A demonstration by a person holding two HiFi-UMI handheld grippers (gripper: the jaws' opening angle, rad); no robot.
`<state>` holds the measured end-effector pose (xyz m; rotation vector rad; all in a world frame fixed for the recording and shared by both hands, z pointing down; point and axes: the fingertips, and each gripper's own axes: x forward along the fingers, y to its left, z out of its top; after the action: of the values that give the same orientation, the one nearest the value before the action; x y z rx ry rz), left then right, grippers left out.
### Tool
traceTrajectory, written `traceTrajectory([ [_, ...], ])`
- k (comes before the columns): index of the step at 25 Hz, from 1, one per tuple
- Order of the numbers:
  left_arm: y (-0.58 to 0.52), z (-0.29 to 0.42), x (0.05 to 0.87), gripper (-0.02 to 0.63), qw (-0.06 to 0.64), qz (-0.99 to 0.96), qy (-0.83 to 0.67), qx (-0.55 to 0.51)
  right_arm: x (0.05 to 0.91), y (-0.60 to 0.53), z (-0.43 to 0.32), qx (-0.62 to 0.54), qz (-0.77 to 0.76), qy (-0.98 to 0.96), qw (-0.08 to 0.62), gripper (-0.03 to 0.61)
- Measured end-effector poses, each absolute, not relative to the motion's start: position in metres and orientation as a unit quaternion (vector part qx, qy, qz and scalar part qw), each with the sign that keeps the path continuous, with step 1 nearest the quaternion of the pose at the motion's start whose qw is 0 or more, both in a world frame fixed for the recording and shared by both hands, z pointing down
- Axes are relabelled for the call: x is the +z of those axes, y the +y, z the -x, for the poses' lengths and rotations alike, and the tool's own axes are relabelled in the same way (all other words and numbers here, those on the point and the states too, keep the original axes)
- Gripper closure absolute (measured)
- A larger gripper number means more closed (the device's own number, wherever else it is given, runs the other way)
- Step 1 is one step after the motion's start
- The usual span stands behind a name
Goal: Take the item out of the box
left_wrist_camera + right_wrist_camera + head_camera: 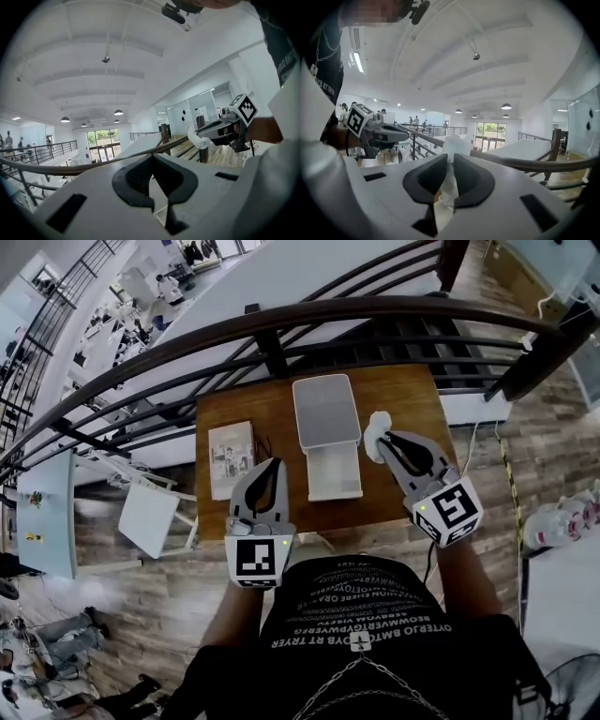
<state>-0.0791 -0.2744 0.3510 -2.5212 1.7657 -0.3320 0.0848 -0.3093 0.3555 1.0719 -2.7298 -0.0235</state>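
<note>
A white box stands open in the middle of the small wooden table, its lid lying behind it. My right gripper is shut on a crumpled white wrapped item, held just right of the lid. In the right gripper view the item pokes up between the dark pads. My left gripper hovers left of the box over the table's front, its jaws shut with nothing between them. In the left gripper view the tips meet, and the right gripper with the item shows beyond.
A printed booklet lies on the table's left side. A dark curved railing runs along the table's far edge, with a drop to a lower floor behind it. Wooden flooring surrounds the table, and a white cord hangs at its right.
</note>
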Motion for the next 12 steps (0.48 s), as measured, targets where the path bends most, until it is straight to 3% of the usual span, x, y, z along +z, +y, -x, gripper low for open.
traceTrajectory([
  [12,-0.211,0.055,0.339,0.607,0.029,0.798,0.589,-0.123,0.329,-0.257,-0.107,-0.020,-0.336,-0.939,0.074,0.540],
])
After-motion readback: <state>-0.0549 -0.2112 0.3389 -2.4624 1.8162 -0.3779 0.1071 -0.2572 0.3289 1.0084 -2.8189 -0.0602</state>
